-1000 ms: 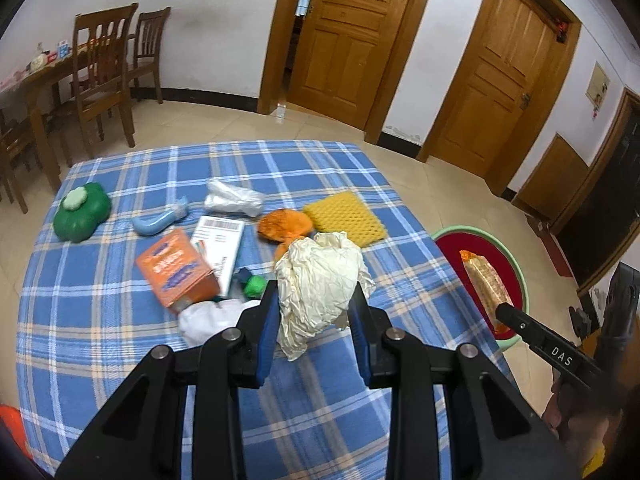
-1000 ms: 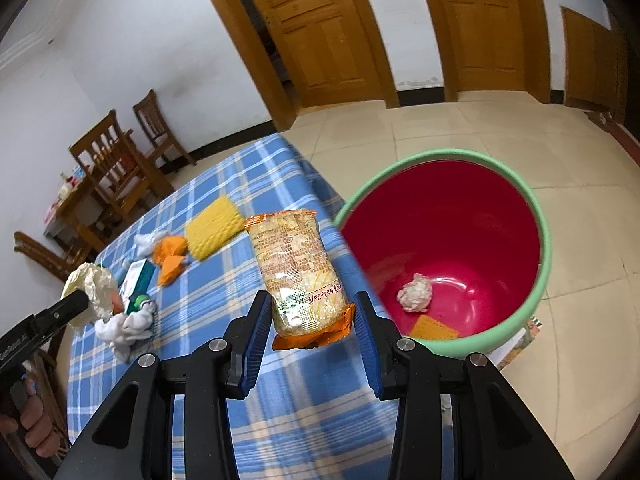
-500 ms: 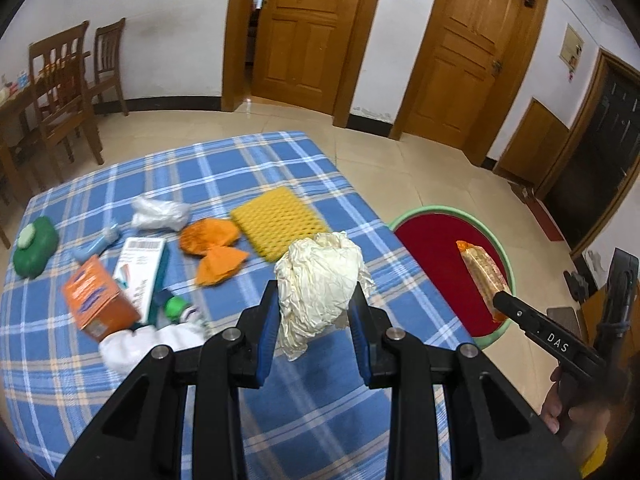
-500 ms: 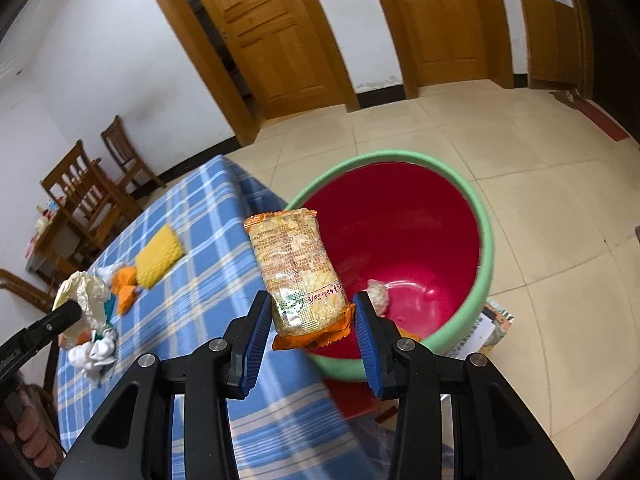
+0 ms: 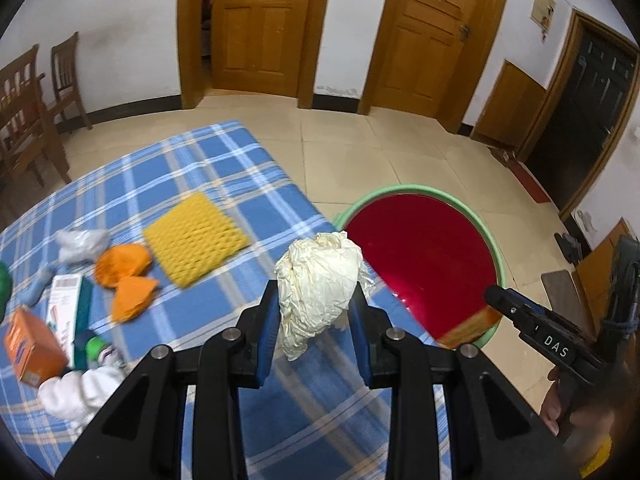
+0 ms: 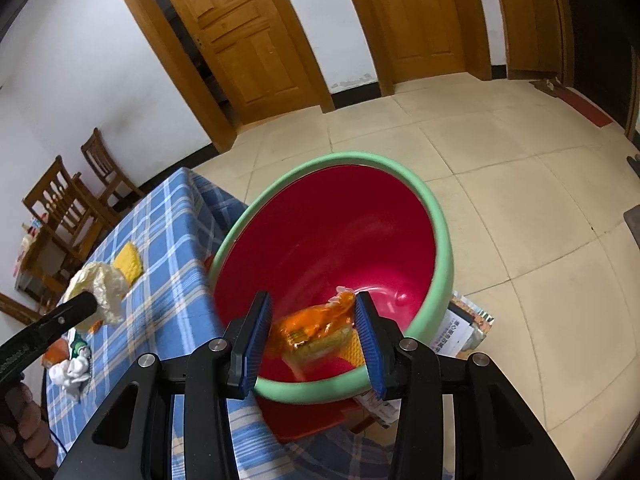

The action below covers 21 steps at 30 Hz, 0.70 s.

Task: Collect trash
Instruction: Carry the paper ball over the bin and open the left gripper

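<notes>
My left gripper (image 5: 316, 320) is shut on a crumpled cream paper wad (image 5: 320, 276), held over the blue checked tablecloth (image 5: 208, 168) near its right edge. Beside the table stands a red bin with a green rim (image 5: 400, 192). In the right wrist view my right gripper (image 6: 312, 332) hangs over that bin (image 6: 440, 240). An orange snack packet (image 6: 308, 328) lies tilted and blurred between its jaws, clear of the left pad and low inside the bin's mouth. The paper wad (image 6: 100, 284) shows at the left there.
On the cloth lie a yellow sponge (image 5: 196, 238), orange scraps (image 5: 124, 264), an orange box (image 5: 32, 344), a white carton (image 5: 66, 308) and white tissue (image 5: 76, 392). Wooden chairs (image 5: 24, 112) stand at the far left. Printed papers (image 6: 460, 328) lie by the bin.
Both grippers swung right toward the bin. The snack packet, upright in the right gripper's grip before, has tipped over and dropped low between the jaws. The left grip on the paper wad is unchanged.
</notes>
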{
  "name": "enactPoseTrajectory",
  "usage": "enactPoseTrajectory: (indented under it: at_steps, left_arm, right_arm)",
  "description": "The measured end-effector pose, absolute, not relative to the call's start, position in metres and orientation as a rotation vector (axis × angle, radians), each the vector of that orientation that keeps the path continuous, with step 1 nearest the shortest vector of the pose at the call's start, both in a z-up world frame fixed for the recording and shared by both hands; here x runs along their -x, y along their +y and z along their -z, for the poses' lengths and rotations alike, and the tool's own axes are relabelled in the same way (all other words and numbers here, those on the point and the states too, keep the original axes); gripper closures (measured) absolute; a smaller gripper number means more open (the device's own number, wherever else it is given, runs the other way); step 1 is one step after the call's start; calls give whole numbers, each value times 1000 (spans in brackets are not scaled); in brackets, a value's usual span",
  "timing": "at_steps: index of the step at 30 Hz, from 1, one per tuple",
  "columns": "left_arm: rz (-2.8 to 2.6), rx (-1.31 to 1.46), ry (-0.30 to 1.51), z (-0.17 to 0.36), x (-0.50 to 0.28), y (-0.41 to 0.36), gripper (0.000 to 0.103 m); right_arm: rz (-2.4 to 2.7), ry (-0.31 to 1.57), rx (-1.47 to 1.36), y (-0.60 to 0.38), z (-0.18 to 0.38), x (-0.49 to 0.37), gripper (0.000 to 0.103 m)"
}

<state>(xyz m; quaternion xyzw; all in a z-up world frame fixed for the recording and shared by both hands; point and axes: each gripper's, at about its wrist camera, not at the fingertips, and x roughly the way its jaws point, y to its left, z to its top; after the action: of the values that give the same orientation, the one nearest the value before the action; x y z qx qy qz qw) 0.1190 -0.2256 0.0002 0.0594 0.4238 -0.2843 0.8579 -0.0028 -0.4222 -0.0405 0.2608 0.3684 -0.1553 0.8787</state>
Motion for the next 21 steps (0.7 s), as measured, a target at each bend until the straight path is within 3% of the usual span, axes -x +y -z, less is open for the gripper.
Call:
enactPoseTrajectory:
  at_steps: [21]
  left_arm:
    - [738,-231,925,22,-121,-311,70]
  right_arm:
    - [394,719,-547,-447,31,24,59]
